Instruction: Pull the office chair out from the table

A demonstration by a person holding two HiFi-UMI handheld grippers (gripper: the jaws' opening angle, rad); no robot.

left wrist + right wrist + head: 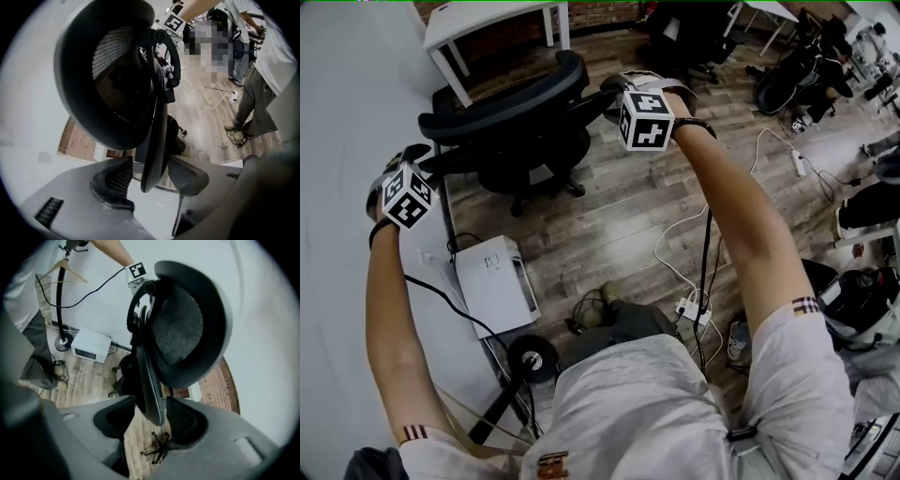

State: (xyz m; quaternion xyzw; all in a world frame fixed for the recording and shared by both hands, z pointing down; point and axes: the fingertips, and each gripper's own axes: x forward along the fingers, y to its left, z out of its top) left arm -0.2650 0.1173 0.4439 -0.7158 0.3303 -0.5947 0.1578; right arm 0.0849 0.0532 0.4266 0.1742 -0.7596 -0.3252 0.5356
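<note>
The black office chair (pixel 506 108) stands on the wooden floor a little way from a white table (pixel 483 19). Its mesh back fills both gripper views. My left gripper (pixel 427 161) is at the left end of the back's top rim, and my right gripper (pixel 614 86) is at the right end. In the left gripper view the rim's edge (pixel 152 154) runs between the left gripper's (pixel 149 180) spread jaws, and the pads do not press on it. The right gripper's (pixel 149 420) jaws likewise stand wide around the rim (pixel 149 390), with gaps either side.
A white box-like device (pixel 495 281) sits on the floor by the white wall at left. A round stand base (pixel 532 356), a power strip (pixel 689 307) and loose cables lie near my feet. Other black chairs (pixel 797 75) stand at the far right.
</note>
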